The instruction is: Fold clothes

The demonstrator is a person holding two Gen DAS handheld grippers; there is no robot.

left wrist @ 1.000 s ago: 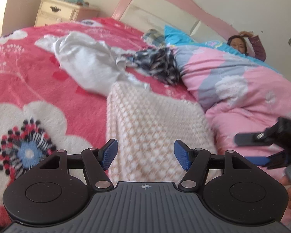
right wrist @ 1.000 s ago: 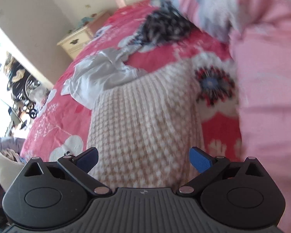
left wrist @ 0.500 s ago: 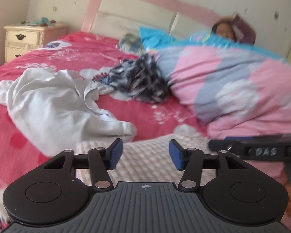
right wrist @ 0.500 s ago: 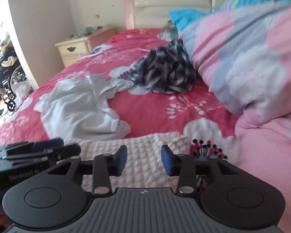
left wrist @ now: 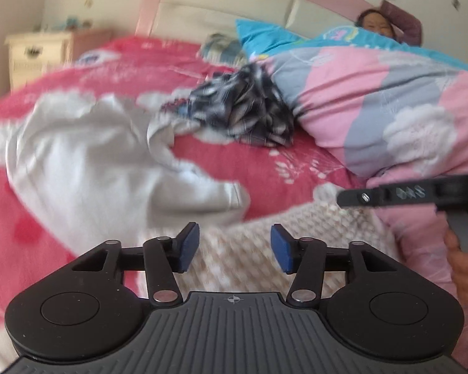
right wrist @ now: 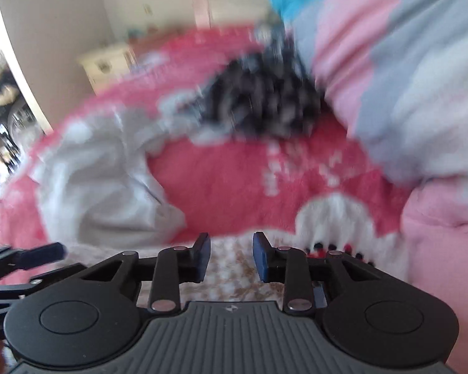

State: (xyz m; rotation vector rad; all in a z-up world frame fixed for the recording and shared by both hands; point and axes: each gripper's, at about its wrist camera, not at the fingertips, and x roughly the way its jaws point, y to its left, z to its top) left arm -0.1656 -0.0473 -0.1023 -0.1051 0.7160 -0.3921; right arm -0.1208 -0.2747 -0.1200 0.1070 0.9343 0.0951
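Observation:
A cream knitted sweater lies flat on the red flowered bedspread. My left gripper hangs low over its far edge. Its jaws are opening, with knit showing in the wide gap between the blue pads. My right gripper is over the same far edge of the sweater, further right. Its jaws are closing around the knit, and a gap still shows at the pads. In the left wrist view a finger of the right gripper reaches in from the right, held by a hand.
A crumpled white garment lies just beyond the sweater on the left. A dark plaid garment lies farther back. A pink and grey quilt covers a person lying at the right. A cream nightstand stands at the back left.
Both grippers have travelled forward over the sweater to its far edge and rolled level. The right jaws have narrowed from wide open. The left jaws are somewhat narrower than before.

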